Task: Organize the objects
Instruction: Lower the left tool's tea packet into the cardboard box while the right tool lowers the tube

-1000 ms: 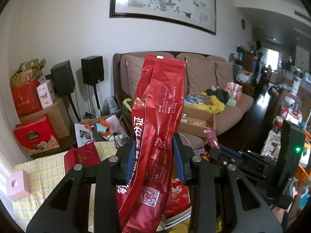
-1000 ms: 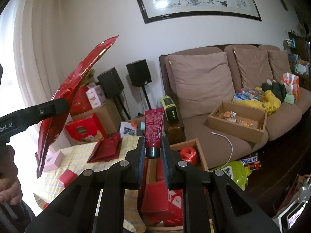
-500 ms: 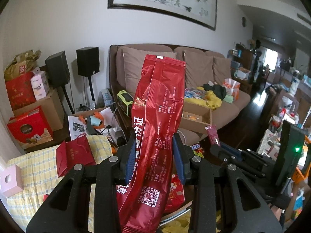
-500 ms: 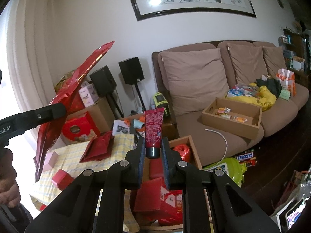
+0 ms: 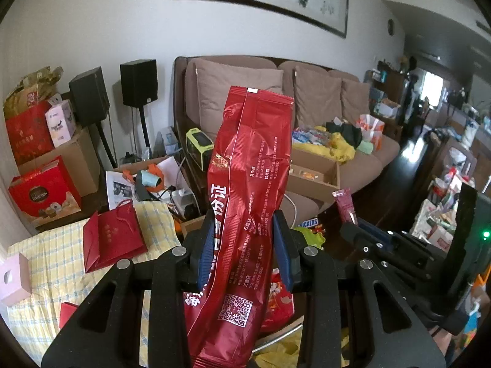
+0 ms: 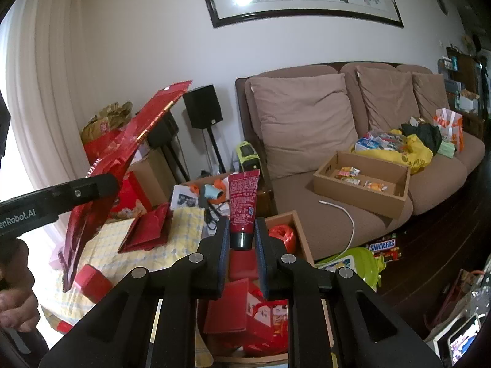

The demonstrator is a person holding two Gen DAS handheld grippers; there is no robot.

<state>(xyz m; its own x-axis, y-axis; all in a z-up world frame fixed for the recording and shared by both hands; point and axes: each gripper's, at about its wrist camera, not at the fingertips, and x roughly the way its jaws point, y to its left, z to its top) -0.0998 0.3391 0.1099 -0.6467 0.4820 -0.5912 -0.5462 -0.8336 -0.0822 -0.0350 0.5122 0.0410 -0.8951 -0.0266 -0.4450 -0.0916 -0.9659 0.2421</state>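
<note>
Foil packet [image 5: 248,202] looks light, crinkly and slippery; left gripper [image 5: 244,245] pinches its middle. Right gripper [image 6: 242,239] pinches a squashy red tube [image 6: 243,202] near its cap.

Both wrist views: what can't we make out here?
- Left wrist view: lower end of the red foil packet runs off the bottom edge; left gripper covers the table beneath.
- Right wrist view: the wooden crate contents are mostly hidden by the right gripper; small print on the red tube is unreadable.
- The sofa box snacks are too small to identify.
</note>
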